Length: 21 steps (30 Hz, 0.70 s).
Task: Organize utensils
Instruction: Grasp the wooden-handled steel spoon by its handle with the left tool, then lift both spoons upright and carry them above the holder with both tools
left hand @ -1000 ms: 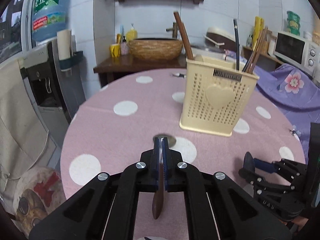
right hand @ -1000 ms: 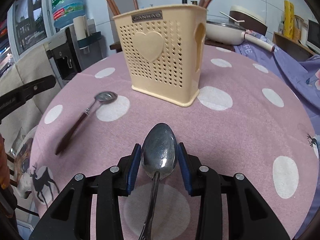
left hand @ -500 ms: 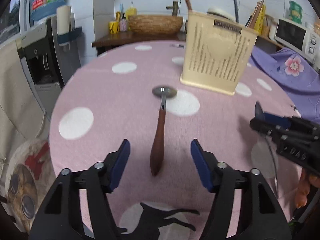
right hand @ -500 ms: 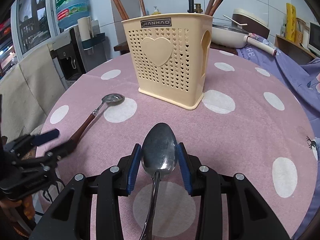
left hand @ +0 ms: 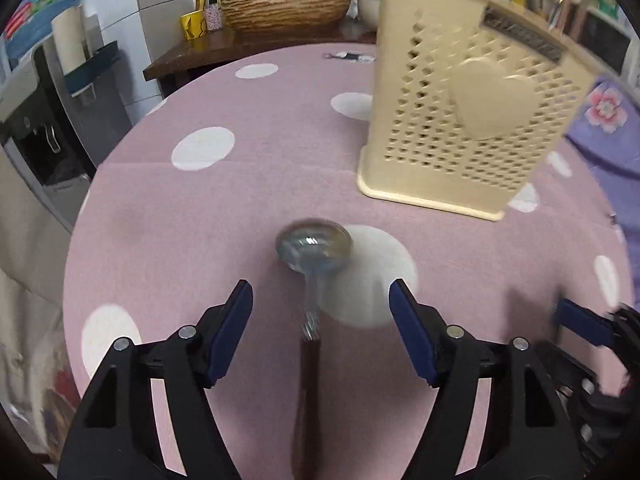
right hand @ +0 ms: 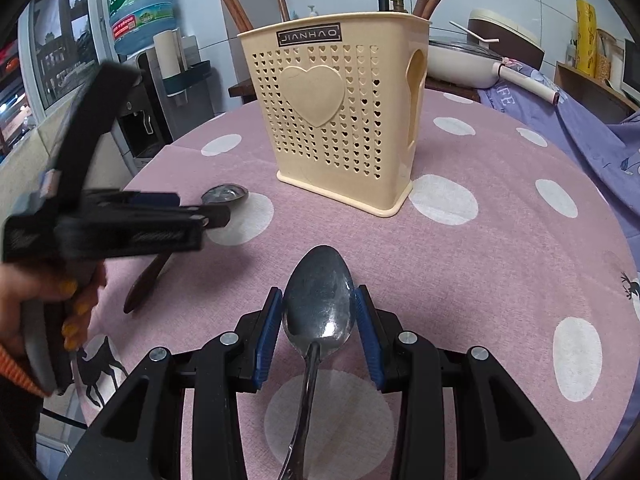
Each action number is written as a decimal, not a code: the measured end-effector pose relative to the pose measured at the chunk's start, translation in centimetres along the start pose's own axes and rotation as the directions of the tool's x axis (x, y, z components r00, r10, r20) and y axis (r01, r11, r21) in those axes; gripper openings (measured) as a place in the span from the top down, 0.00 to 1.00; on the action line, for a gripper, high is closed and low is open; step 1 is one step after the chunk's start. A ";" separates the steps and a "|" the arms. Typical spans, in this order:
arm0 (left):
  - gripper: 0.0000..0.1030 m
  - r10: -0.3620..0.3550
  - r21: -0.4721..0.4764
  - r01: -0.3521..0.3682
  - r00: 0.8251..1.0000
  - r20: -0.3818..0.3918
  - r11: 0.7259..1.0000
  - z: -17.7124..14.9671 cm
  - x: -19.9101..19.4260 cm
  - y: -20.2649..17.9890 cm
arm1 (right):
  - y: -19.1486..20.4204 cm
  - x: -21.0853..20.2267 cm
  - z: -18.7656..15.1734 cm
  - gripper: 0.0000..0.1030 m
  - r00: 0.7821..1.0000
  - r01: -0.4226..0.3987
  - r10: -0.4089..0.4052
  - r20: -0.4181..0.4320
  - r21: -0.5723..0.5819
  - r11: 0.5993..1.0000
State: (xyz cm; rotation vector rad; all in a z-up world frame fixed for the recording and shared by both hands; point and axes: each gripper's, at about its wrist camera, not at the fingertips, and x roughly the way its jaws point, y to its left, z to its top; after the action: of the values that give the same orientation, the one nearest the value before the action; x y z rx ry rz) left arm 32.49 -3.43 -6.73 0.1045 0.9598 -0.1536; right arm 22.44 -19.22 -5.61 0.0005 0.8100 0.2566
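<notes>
A wooden-handled spoon [left hand: 310, 264] lies on the pink dotted tablecloth [left hand: 200, 216], bowl pointing away. My left gripper [left hand: 320, 316] is open, low over the spoon, a finger on each side of its neck. This spoon [right hand: 224, 194] and the left gripper [right hand: 192, 216] also show in the right wrist view. My right gripper [right hand: 319, 312] is shut on the bowl of a metal spoon [right hand: 320, 292], held above the table. The cream utensil holder [right hand: 340, 120] stands upright beyond both, with chopsticks and handles in it; it also shows in the left wrist view [left hand: 460, 120].
A water dispenser [right hand: 140, 80] stands off the table's left edge. A wooden side table with a woven basket [left hand: 284, 8] is behind. A purple floral cloth [right hand: 580, 120] and a pan [right hand: 460, 60] lie to the right.
My left gripper let go of the wooden-handled spoon, opened wide, and has moved forward and lower along it. My right gripper still holds the metal spoon, nearly still.
</notes>
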 end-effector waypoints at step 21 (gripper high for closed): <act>0.54 -0.064 -0.032 0.064 0.998 0.000 0.997 1.9 1.2 0.2 | -1.3 -0.8 0.8 0.65 0.999 -0.029 0.028 0.032 0.036 0.999</act>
State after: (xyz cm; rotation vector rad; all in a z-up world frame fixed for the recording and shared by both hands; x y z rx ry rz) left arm 34.74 -3.65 -6.68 0.0441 0.9666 -0.1966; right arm 22.80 -20.62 -4.55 0.0502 0.7835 0.2684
